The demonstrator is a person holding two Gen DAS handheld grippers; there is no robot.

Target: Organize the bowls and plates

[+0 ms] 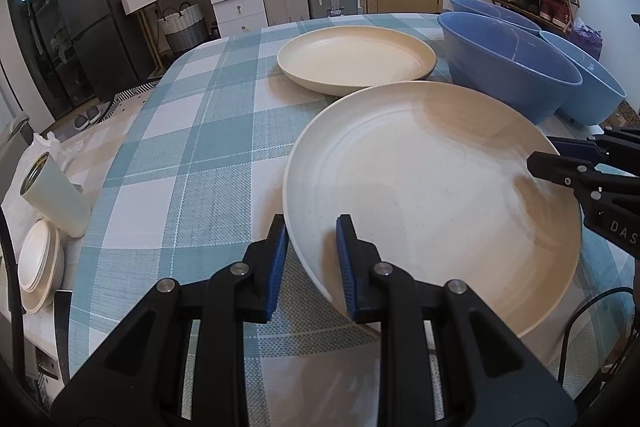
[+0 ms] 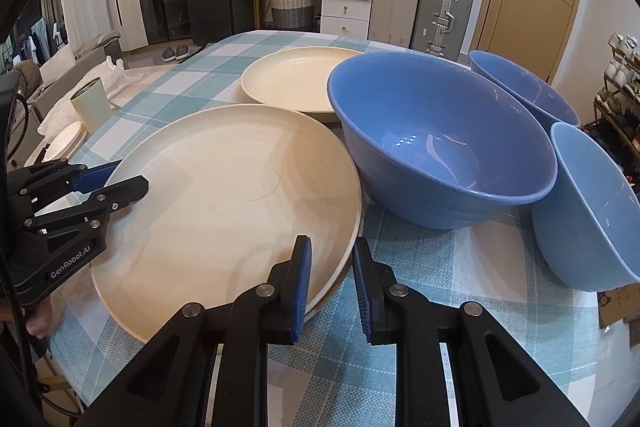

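A large cream plate is near the table's front, tilted. My left gripper straddles its left rim, jaws partly open, one finger under and one over; it also shows in the right wrist view. My right gripper straddles the plate's right rim the same way, and shows in the left wrist view. A second cream plate lies flat farther back. Three blue bowls stand at the right: a big one, one behind it, one at the far right.
A checked cloth covers the table. At its left edge are a pale green cup on its side and a stack of small white dishes. A cable hangs by the right front edge. Suitcases, drawers and a shoe rack stand behind the table.
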